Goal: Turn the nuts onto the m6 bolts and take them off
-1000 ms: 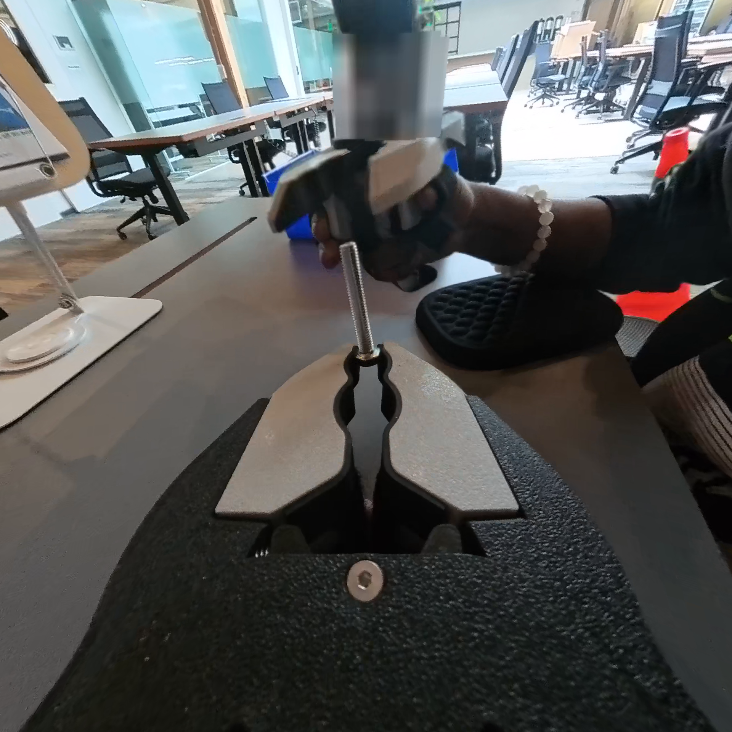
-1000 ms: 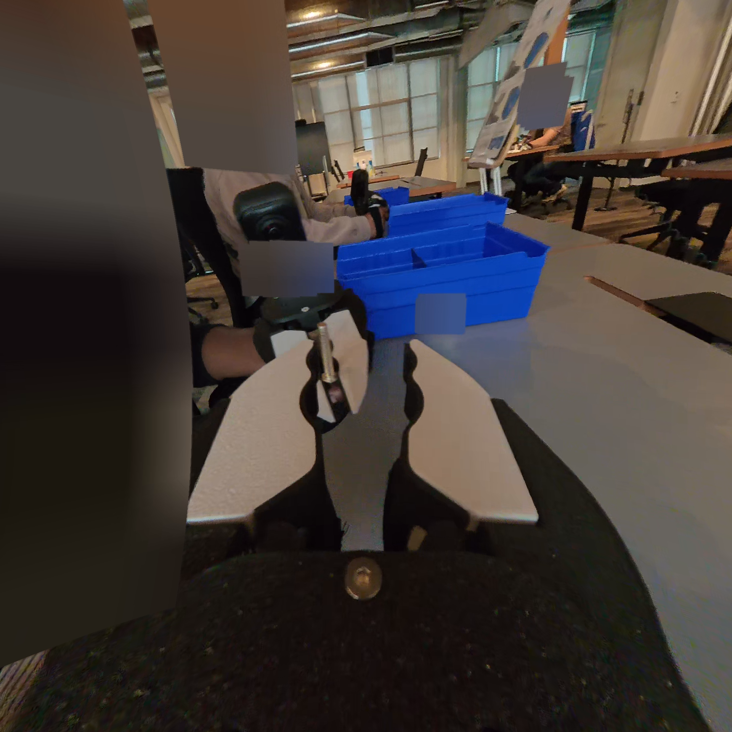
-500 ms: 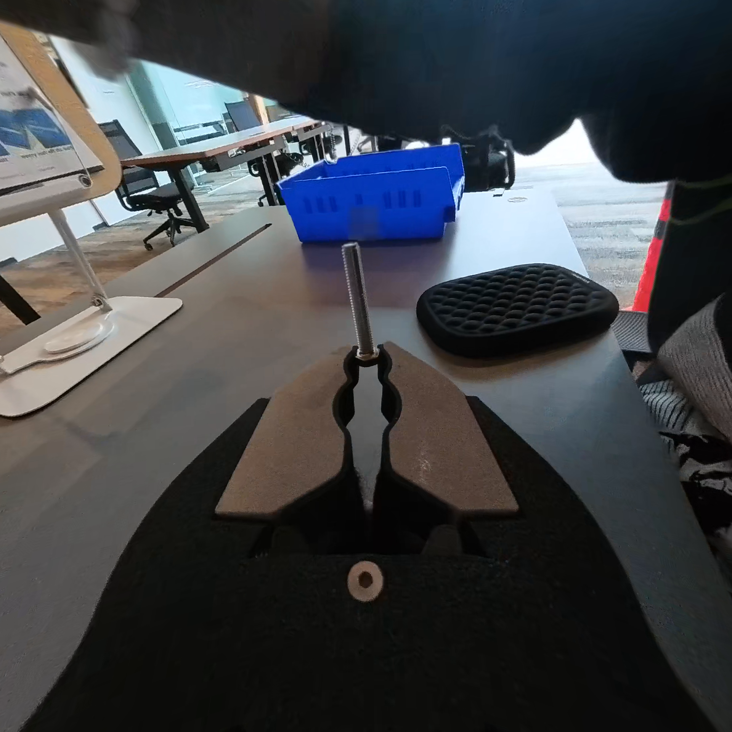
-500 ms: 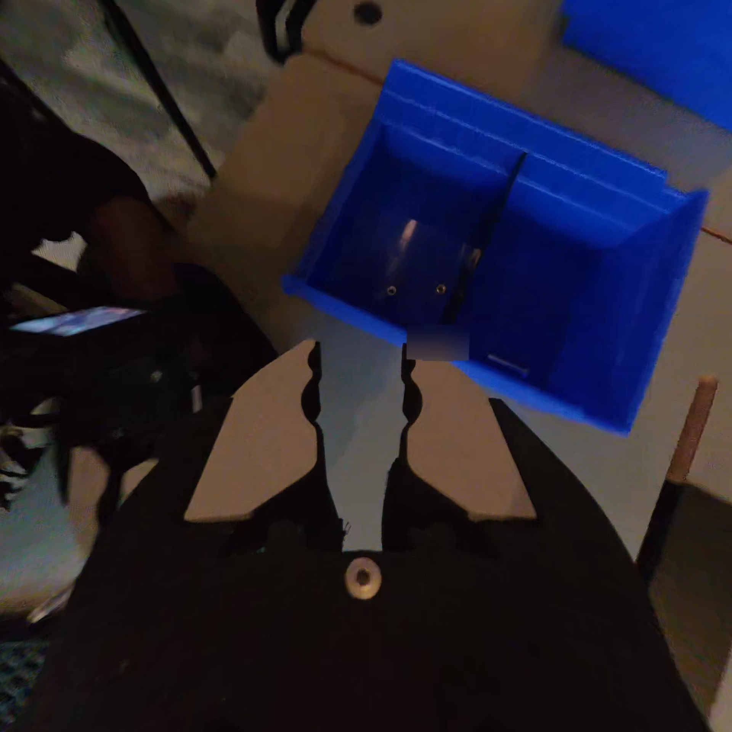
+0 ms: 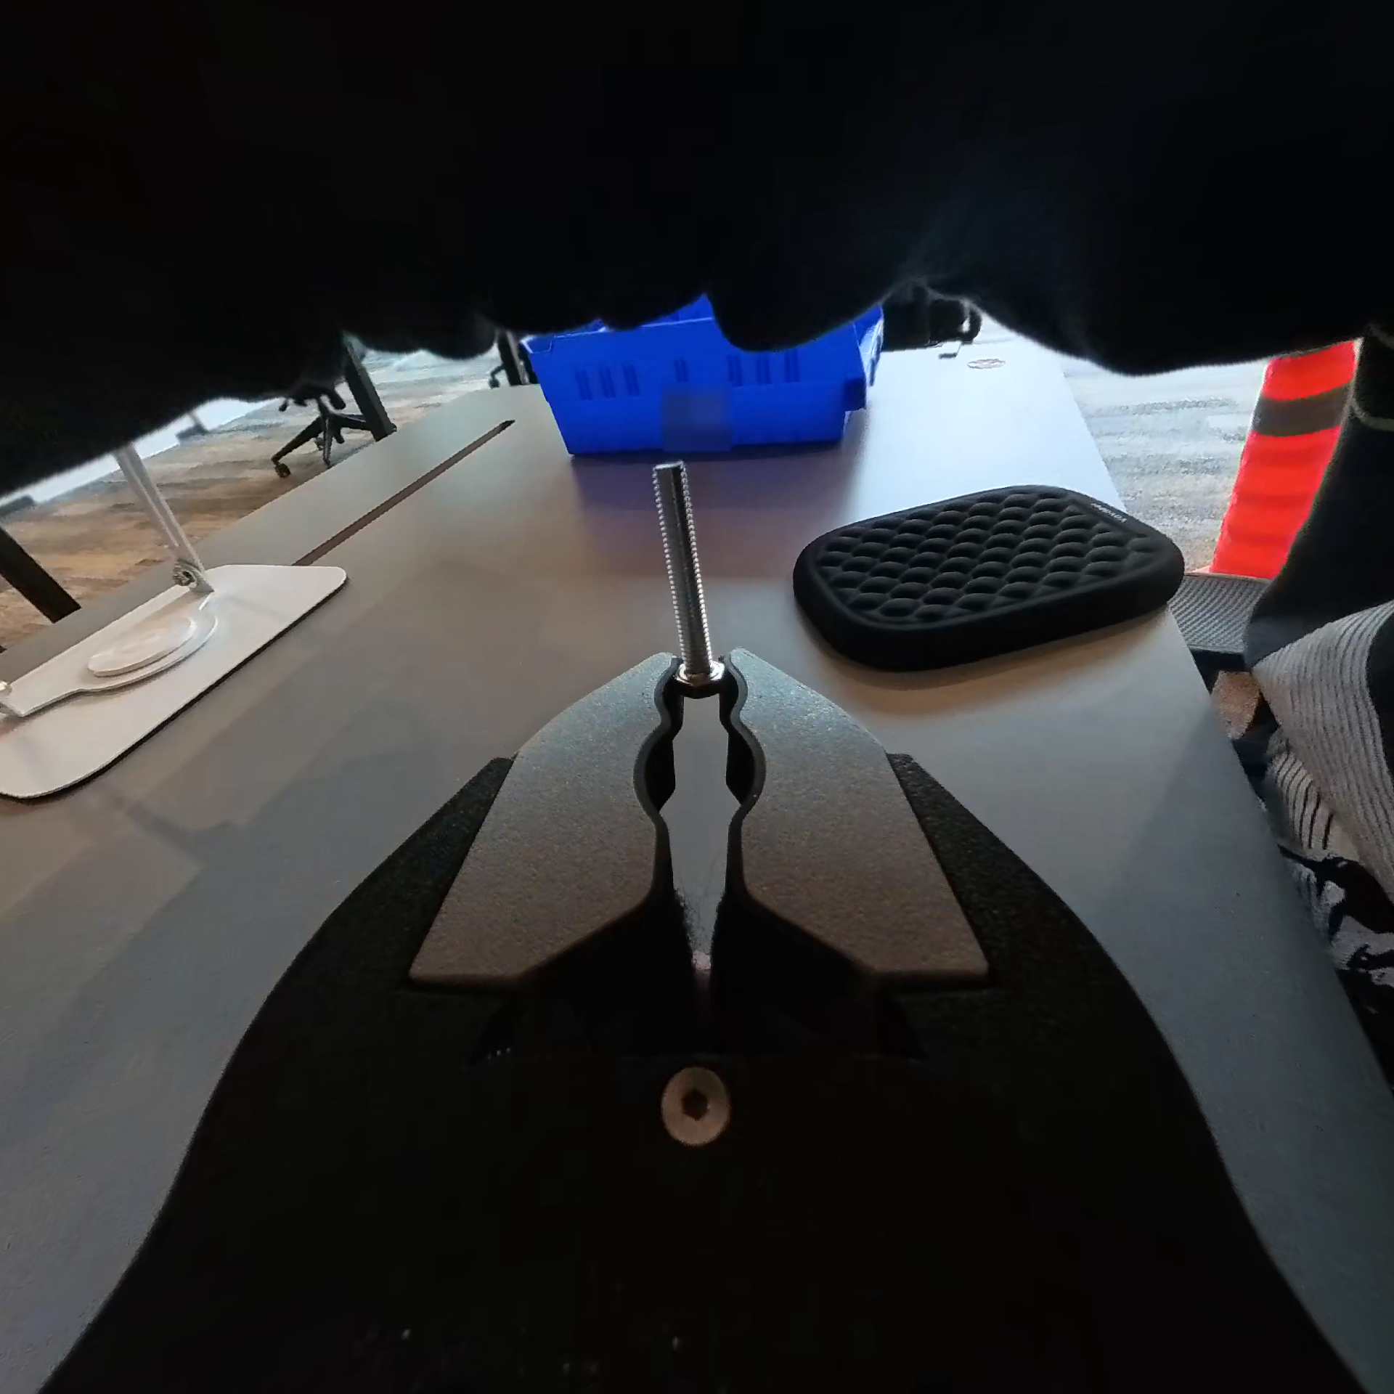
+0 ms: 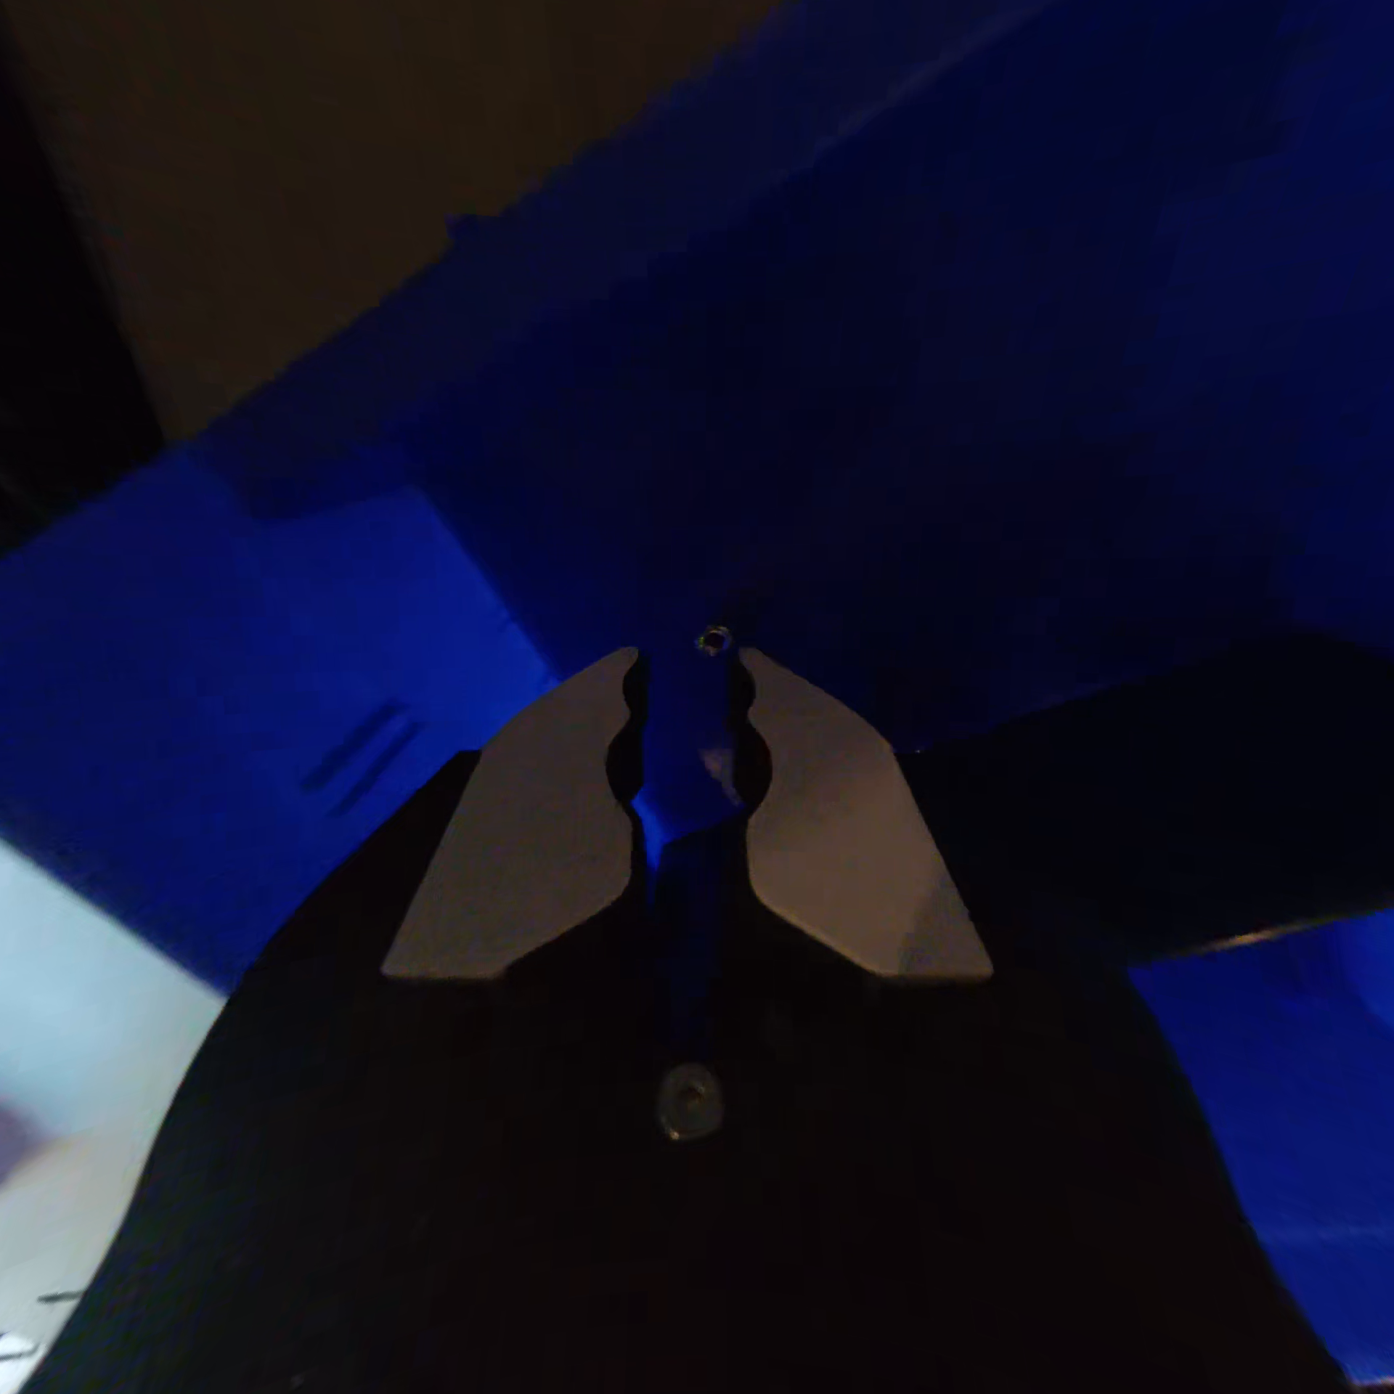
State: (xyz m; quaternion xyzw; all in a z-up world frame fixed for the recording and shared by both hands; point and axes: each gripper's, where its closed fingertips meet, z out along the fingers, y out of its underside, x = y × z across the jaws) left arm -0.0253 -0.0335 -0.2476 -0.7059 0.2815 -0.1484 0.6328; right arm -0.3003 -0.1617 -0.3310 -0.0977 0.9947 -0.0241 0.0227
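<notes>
Left gripper (image 5: pixel 700 675) was clamped on the head end of a silver bolt (image 5: pixel 683 566), both fingertips pressing the base while the threaded shank stood upright above them, its top bare of any nut. Much of that view was lost: a dark mass, apparently the person's sleeve (image 5: pixel 679 151), filled the whole upper half and cut off the top of the blue bin (image 5: pixel 701 403) at the far end of the grey table (image 5: pixel 377 679). Only the base plate of a white stand (image 5: pixel 173 626) showed at the left edge, and a black honeycomb pad (image 5: pixel 988 573) lay to the right of the bolt, well apart from it.

Right gripper (image 6: pixel 688 656) was deep inside the blue bin (image 6: pixel 226 641), in light so poor that the walls and floor were hard to separate. Its jaws stood apart, with blue floor showing between them. A small nut (image 6: pixel 713 640) lay just beyond the tips, nearer the right finger (image 6: pixel 762 667); whether that finger touched it could not be made out, and nothing was pinched.

Only the left wrist view showed the bolt and the table; only the right wrist view showed the nut and the bin's inside. Neither view showed the other gripper plainly.
</notes>
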